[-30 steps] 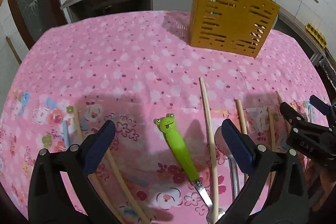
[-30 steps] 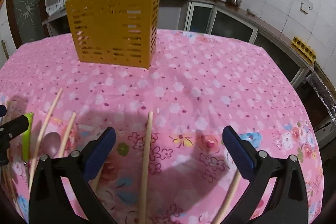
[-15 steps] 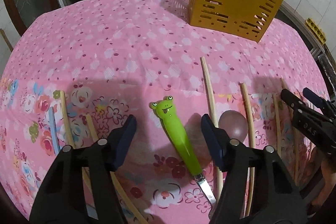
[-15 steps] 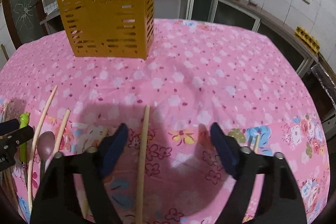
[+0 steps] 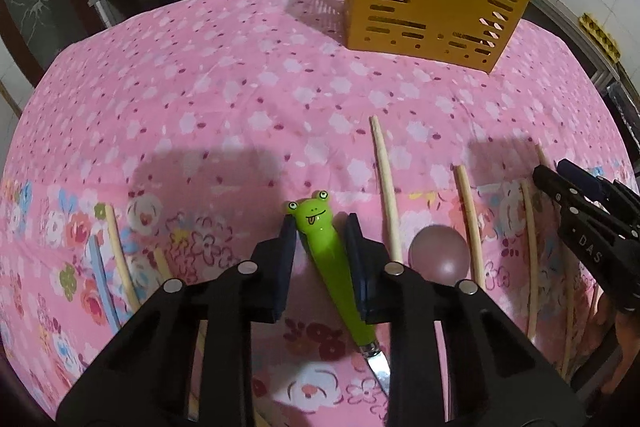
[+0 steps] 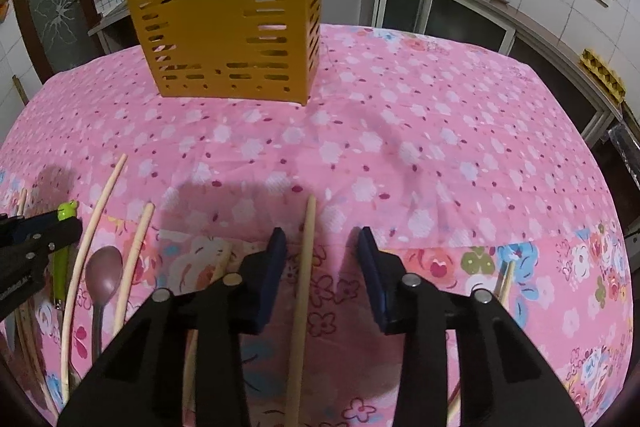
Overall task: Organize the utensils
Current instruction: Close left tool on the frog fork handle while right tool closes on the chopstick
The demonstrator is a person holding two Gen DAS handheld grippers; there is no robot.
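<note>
Utensils scattered along the near edge of a pink floral tablecloth [image 5: 240,99]: wooden chopsticks, a purple spoon [image 5: 439,259], and a knife with a green frog handle [image 5: 326,259]. Left gripper [image 5: 320,231] lowered over the frog handle, jaws just closing, narrow, pads at or nearly against its sides; firm contact unclear. Right gripper [image 6: 320,239] over a single chopstick [image 6: 303,291], jaws just closing but with clear gaps either side, nothing clamped. Far across the table, well apart from the utensils, an upright slotted yellow holder [image 6: 228,39].
</note>
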